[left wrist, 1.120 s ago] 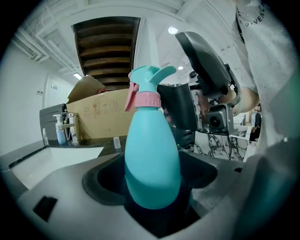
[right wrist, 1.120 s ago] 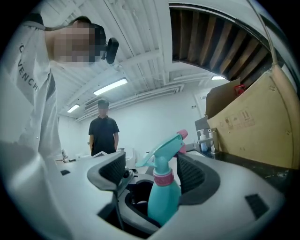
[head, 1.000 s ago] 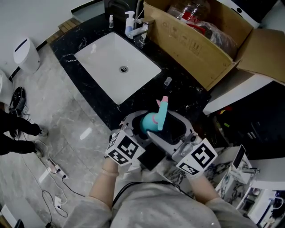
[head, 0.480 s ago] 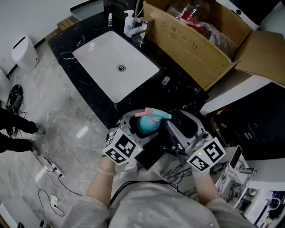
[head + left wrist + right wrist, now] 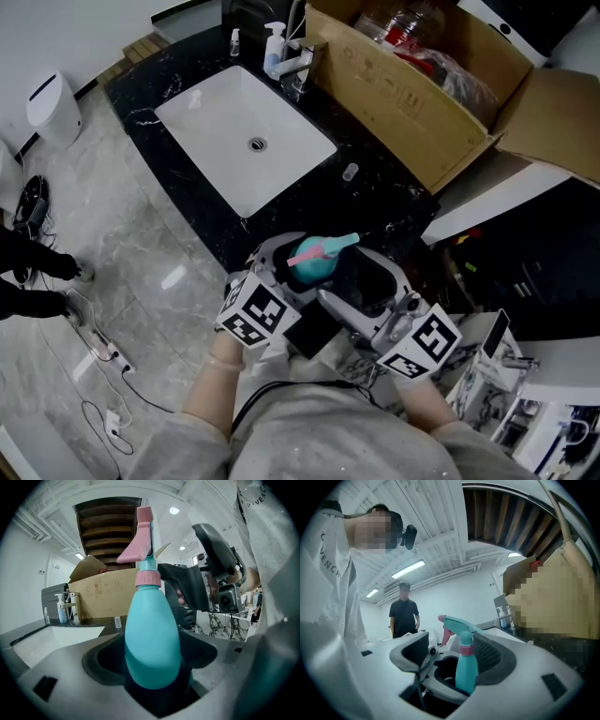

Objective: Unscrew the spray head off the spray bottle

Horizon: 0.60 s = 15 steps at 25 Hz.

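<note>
Left tool (image 5: 150, 657) clamps the teal spray bottle (image 5: 314, 269) by its belly, held clear of the bench (image 5: 375, 202), off its near edge. Right tool (image 5: 452, 652): jaws have just been opening, now spread; spray head (image 5: 457, 622) stands between, unpinched. Judgement: re-close squarely on the pink collar (image 5: 466, 647), twist, keep the body still.

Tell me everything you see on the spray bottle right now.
The spray bottle is smooth teal plastic, egg-shaped, roughly upright, its body clamped in the left gripper. A pink collar joins the teal spray head with pink trigger, still on. The right gripper, jaws just opening, brackets the head, seemingly without gripping.
</note>
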### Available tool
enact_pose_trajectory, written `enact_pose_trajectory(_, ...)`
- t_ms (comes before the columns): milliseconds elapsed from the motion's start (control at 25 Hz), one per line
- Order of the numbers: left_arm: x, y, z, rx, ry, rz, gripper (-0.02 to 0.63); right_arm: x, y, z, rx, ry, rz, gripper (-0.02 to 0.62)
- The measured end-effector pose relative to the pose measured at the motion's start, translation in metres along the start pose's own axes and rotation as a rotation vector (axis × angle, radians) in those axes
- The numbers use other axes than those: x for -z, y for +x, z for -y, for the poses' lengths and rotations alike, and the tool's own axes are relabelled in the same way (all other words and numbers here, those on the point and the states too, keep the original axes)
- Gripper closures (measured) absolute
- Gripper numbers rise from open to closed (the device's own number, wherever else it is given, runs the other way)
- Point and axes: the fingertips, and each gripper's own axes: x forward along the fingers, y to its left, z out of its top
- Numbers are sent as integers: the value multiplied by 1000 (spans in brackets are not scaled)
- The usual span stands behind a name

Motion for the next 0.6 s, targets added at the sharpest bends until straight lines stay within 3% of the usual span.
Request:
enact_pose_trajectory(200, 0, 1, 1, -3, -3, -1, 244, -2, 21, -5, -16, -32, -17, 225)
enact_pose_trajectory(360, 0, 1, 1, -6, -3, -1, 244, 3, 21, -2, 10, -130, -66, 251)
enact_pose_trajectory(600, -1, 1, 0, -3, -4, -3, 244, 9, -9, 31, 88, -117, -95, 290)
